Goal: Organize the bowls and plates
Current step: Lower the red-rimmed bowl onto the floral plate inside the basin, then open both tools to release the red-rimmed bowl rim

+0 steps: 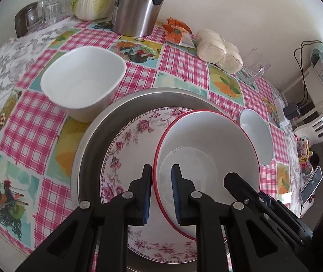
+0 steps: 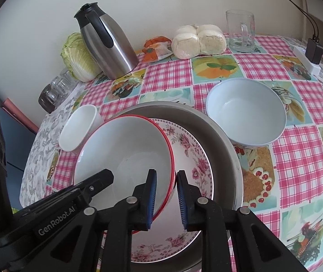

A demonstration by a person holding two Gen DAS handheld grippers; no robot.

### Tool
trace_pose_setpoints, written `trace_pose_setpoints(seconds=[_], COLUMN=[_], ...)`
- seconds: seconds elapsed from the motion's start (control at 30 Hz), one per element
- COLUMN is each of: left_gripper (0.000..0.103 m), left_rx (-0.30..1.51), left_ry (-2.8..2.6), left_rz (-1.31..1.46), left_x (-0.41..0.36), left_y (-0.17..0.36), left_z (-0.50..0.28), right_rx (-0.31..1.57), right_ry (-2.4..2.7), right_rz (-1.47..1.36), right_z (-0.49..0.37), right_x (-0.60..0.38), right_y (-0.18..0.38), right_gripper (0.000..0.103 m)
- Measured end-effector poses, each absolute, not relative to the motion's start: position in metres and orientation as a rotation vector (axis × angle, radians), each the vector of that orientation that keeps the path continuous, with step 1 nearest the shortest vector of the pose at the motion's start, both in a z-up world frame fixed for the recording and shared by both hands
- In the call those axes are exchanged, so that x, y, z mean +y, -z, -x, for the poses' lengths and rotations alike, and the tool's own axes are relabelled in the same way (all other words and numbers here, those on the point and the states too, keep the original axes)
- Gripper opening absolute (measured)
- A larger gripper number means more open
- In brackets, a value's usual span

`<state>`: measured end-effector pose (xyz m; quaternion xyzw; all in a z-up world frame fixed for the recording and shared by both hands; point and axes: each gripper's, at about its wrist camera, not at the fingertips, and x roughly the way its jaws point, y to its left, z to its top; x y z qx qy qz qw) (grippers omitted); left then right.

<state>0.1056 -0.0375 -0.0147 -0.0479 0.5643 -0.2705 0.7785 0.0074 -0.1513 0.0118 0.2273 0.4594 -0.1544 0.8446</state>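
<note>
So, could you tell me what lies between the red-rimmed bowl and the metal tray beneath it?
A floral plate lies there: the red-rimmed bowl sits on it, and the plate rests in the metal tray. Both wrist views show this.

Bowl (image 2: 125,156) on plate (image 2: 191,165) in metal pan (image 2: 225,136), between two bowls.

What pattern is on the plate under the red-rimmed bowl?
Pink flowers on white; the plate shows best in the right wrist view.

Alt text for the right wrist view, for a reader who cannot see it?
The right tongs straddle the rim of a red-rimmed white bowl sitting on a floral plate inside a metal pan; the left tongs reach in beside them.
</note>
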Motion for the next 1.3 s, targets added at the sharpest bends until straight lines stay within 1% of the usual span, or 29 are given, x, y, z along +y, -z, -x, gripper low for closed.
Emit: trace_pose_setpoints(seconds=[0.6,0.7,0.73,0.77,0.8,0.83,0.93,0.97,1.0,1.03,1.1,1.13,1.17,1.2,1.23,1.3], left_gripper=[0.016,0.020,0.021,0.022,0.025,0.029,0.033,0.034,0.041,0.050,0.057,0.058,0.059,0.062,0.069,0.076], left_rx=[1.233,1.215,1.202,1.188,1.180,1.174,1.147,1.138,1.128,1.118,1.102,1.094,1.088,1.084,1.079,1.071], left_ry=[0.571,0.562,0.555,0.551,0.550,0.547,0.526,0.522,0.515,0.510,0.500,0.493,0.484,0.471,0.454,0.421], left_rz=[0.142,0.149,0.141,0.137,0.138,0.141,0.142,0.146,0.152,0.161,0.186,0.199,0.205,0.207,0.206,0.206], left_x=[-0.034,-0.031,-0.031,-0.031,-0.030,-0.029,-0.024,-0.022,-0.020,-0.017,-0.011,-0.008,-0.006,-0.004,-0.001,0.003], left_y=[0.014,0.010,0.007,0.003,0.001,-0.001,-0.008,-0.011,-0.014,-0.016,-0.021,-0.023,-0.025,-0.026,-0.026,-0.027], left_z=[-0.108,-0.107,-0.107,-0.107,-0.107,-0.107,-0.108,-0.108,-0.109,-0.109,-0.110,-0.111,-0.112,-0.111,-0.112,-0.113], right_rx=[0.953,0.955,0.955,0.950,0.947,0.945,0.935,0.930,0.922,0.911,0.891,0.881,0.873,0.866,0.860,0.851], right_ry=[0.313,0.313,0.313,0.313,0.314,0.315,0.317,0.318,0.320,0.323,0.331,0.334,0.334,0.334,0.335,0.339], right_rz=[-0.498,-0.496,-0.497,-0.499,-0.502,-0.500,-0.487,-0.486,-0.485,-0.484,-0.479,-0.477,-0.477,-0.478,-0.480,-0.483], right_z=[-0.009,-0.009,-0.009,-0.009,-0.009,-0.009,-0.008,-0.007,-0.006,-0.005,-0.003,-0.002,-0.001,0.000,0.000,0.002], right_x=[-0.154,-0.154,-0.154,-0.155,-0.155,-0.155,-0.154,-0.154,-0.155,-0.155,-0.156,-0.156,-0.157,-0.158,-0.159,-0.161], right_y=[-0.010,-0.010,-0.010,-0.010,-0.011,-0.012,-0.017,-0.020,-0.023,-0.026,-0.033,-0.036,-0.039,-0.041,-0.043,-0.044], right_gripper=[0.024,0.024,0.026,0.036,0.044,0.046,0.048,0.051,0.055,0.056,0.061,0.063,0.068,0.075,0.077,0.085])
